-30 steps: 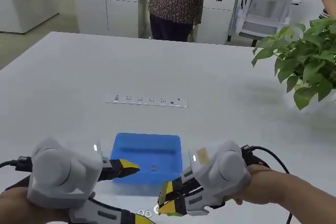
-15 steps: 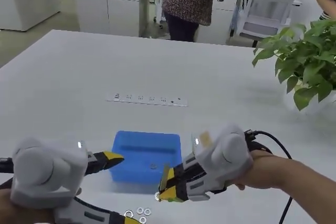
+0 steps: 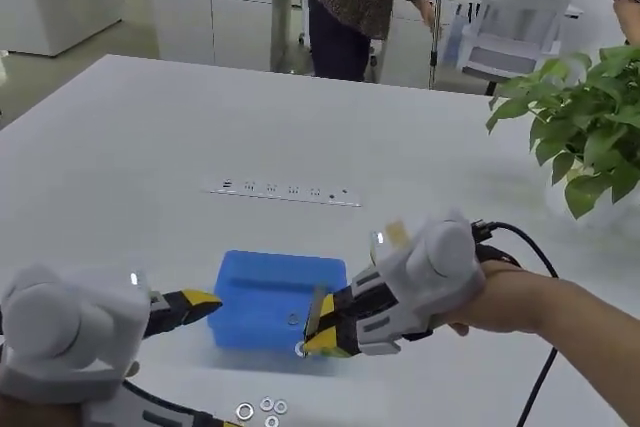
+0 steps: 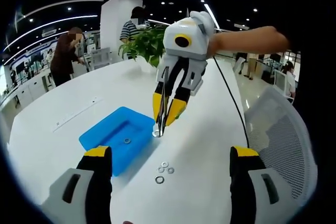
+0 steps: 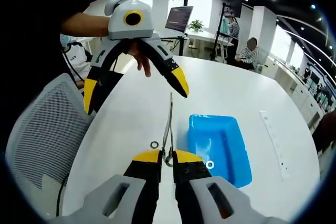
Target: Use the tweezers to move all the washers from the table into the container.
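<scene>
The blue container [image 3: 262,285] sits on the white surface [image 3: 420,177] and holds 1 washer [image 3: 292,319], which lies flat on its floor toward the wall nearest me.

My right claw [image 3: 318,333] is pressed together on 1 pair of tweezers [image 5: 169,124], which run forward between the jaws. Their tips are down at the container's near edge. A pale ring [image 3: 300,349] sits right at those tips. I cannot tell whether the tweezers pinch it or whether it lies on the surface against the container wall.

On my side of the container, apart from it, 4 loose washers [image 3: 266,405] lie close together on the bare surface, 1 of them larger than the other 3. In the right gripper view, 1 washer lies just beside the tweezers, on the side away from the container.

My left claw [image 4: 170,153] is spread wide and carries nothing. In the head view it hangs to the left of the container, with a yellow tip near the container's left wall.

Farther back on the surface lies 1 white power strip [image 3: 285,191]. 1 leafy plant [image 3: 590,137] stands at the right edge.
</scene>
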